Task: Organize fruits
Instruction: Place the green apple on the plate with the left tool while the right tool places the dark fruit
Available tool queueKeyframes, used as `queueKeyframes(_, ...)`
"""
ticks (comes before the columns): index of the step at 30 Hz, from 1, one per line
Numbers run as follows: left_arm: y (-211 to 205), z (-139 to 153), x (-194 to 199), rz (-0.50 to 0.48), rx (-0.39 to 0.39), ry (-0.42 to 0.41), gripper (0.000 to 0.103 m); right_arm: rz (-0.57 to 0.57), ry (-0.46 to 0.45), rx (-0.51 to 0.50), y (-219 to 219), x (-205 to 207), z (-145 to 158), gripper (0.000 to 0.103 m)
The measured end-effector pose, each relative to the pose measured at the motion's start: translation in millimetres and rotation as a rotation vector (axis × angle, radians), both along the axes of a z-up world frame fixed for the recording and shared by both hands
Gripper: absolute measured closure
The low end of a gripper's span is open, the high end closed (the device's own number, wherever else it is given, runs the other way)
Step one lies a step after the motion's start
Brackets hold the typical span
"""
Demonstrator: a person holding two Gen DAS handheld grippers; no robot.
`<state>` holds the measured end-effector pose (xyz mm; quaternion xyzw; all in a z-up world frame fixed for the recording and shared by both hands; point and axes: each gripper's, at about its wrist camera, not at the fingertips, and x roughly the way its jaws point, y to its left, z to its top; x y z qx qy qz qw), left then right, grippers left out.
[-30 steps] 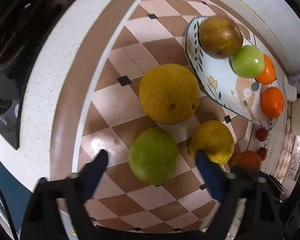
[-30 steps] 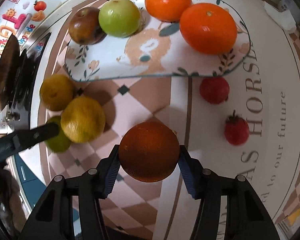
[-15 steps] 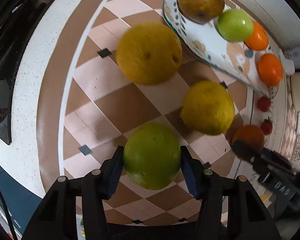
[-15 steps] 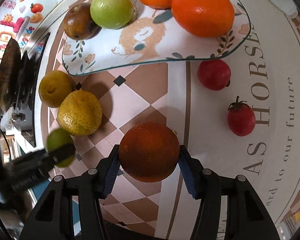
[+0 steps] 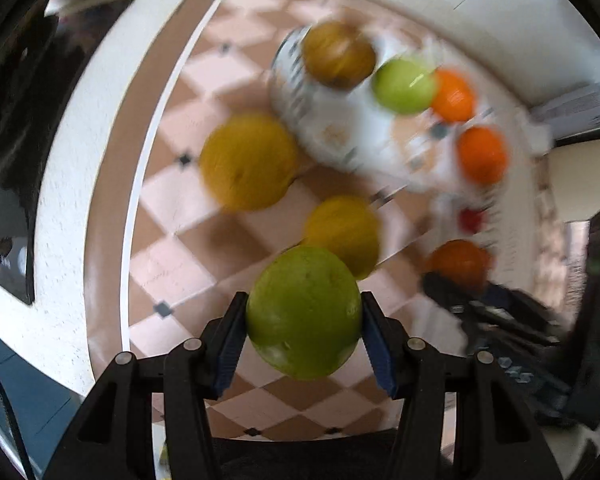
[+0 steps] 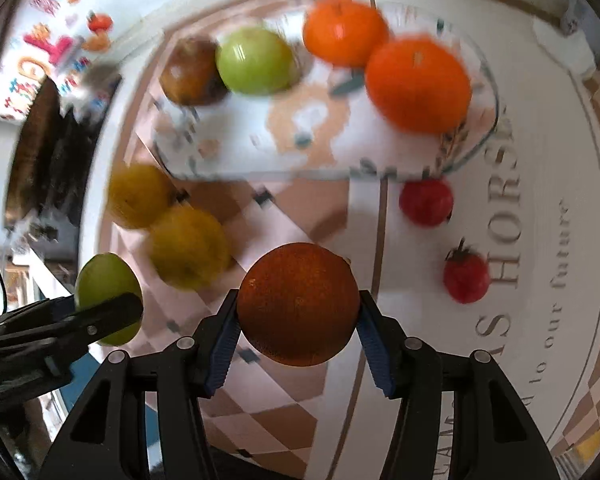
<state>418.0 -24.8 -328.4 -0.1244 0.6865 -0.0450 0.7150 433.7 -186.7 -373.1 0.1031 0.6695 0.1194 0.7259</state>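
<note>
My left gripper (image 5: 303,340) is shut on a large green fruit (image 5: 303,312) and holds it above the checked cloth. My right gripper (image 6: 298,336) is shut on a dark orange (image 6: 298,304), also lifted. The patterned plate (image 6: 260,148) at the back carries a brown fruit (image 6: 190,72), a green apple (image 6: 256,60) and two oranges (image 6: 418,84). Two yellow fruits (image 5: 248,162) (image 5: 342,236) lie on the cloth in front of the plate. The left gripper with the green fruit (image 6: 104,288) shows at the left of the right wrist view.
Two small red fruits (image 6: 426,202) (image 6: 466,276) lie on the white lettered part of the cloth, right of the plate's front. A dark stovetop (image 5: 28,120) lies beyond the white counter edge at the left. A wall with stickers (image 6: 52,44) stands behind.
My left gripper closed on the green fruit and lifted it off the cloth. My right gripper kept its hold on the dark orange and both views shifted; the current frames are blurred by motion.
</note>
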Motion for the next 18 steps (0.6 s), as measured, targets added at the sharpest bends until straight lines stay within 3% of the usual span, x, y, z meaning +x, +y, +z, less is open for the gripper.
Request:
queueKeyframes(3, -3.6, 30.6, 22.1, -0.009, -0.022, -0.065, 0.051, -0.027, -0.049, 0.034, -5.1, 16.9, 20.8, 0.045)
queueKeyframes(6, 7.3, 36.2, 57.7, -0.012, -0.016, -0.086, 0.051, -0.041, -0.076, 0.042, -6.4, 39.8, 30.1, 0.044)
queueKeyframes(11, 18.5, 4.3, 118.3, -0.001, 0.004, -0.011, 0.051, -0.036, -0.057, 0.028, 3.3, 76.9, 14.2, 0.044)
queueKeyframes(18, 16.1, -31.5, 145.5, -0.004, 0.0, 0.083, 0.051, 0.004, -0.02, 0.024, 27.7, 101.8, -11.0, 0.044)
